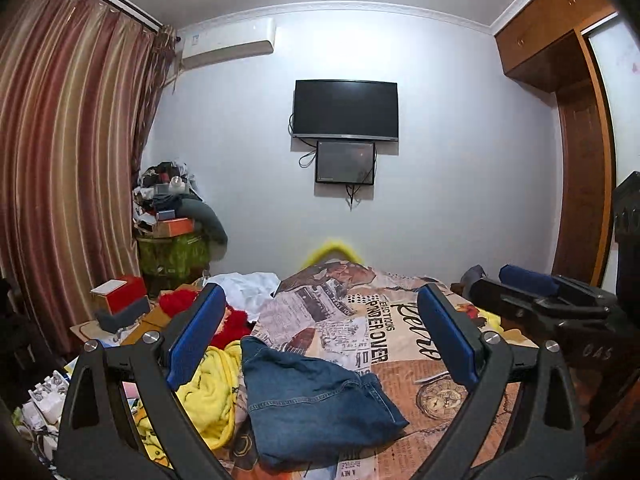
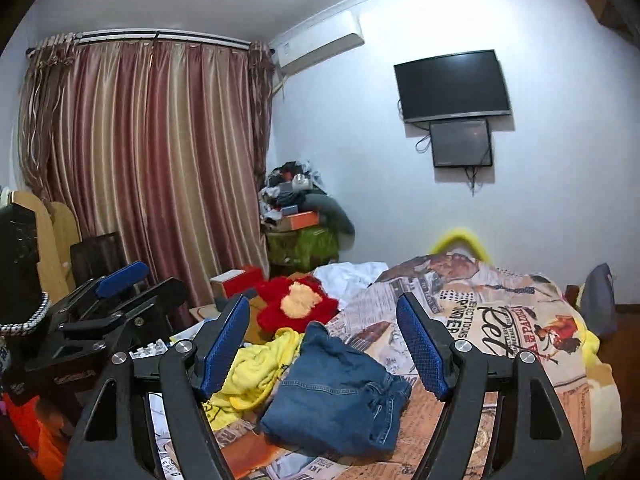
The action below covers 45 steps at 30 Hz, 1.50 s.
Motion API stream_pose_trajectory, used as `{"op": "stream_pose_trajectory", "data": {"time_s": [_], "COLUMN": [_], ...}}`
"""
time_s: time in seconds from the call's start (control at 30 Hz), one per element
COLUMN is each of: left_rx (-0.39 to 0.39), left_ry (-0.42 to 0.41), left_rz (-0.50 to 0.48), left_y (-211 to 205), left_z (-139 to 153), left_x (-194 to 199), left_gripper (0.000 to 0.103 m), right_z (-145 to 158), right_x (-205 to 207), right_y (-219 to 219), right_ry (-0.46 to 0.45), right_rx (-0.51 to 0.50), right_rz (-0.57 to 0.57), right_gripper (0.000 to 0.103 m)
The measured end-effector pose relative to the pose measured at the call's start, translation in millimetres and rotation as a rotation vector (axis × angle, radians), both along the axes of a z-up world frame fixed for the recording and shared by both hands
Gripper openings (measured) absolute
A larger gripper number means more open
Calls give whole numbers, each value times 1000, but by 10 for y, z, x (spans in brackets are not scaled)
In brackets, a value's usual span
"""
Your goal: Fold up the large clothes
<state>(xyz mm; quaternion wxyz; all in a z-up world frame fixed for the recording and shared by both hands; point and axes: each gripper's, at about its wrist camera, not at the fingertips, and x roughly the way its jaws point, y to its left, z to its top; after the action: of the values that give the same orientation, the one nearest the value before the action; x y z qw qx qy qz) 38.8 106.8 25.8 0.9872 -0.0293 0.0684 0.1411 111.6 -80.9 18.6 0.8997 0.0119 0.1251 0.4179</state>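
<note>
Denim jeans [image 1: 316, 400] folded into a rumpled block on newsprint-patterned bedspread [image 1: 400, 320], left tool [image 1: 324, 336] and right tool [image 2: 324, 344] gaping, empty.

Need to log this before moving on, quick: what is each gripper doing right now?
Left gripper: jaws open, holding nothing, raised above the folded jeans.
Right gripper: jaws open, holding nothing.
</note>
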Motion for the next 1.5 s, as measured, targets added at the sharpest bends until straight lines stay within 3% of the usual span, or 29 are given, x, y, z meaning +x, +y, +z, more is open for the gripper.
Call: {"op": "stream_pose_trajectory", "data": {"time_s": [0.17,0.27,0.33,0.5,1.5], "left_rx": [-12,-21,-29,-44,-78], "left_ry": [21,33,37,38,64], "left_rz": [16,27,32,38,44], "left_y": [-7,23,21,49,124], "left_z": [-60,-95,-111,-142,-226], "left_x": [-65,-76,-113,-166,-108], "left_gripper": [103,103,103,103,103], "right_z": [-62,-65,-65,-65,-39], "right_x": [-186,-247,-290,-339,-313], "right_y": [-43,-66,-88,-118,-160], "right_ry": [2,-5,-10,-22,-22], "right_rx": [7,8,12,14,18], "right_rz": [-31,-56,-72,-105,-124], "right_gripper": [79,87,99,103,103]}}
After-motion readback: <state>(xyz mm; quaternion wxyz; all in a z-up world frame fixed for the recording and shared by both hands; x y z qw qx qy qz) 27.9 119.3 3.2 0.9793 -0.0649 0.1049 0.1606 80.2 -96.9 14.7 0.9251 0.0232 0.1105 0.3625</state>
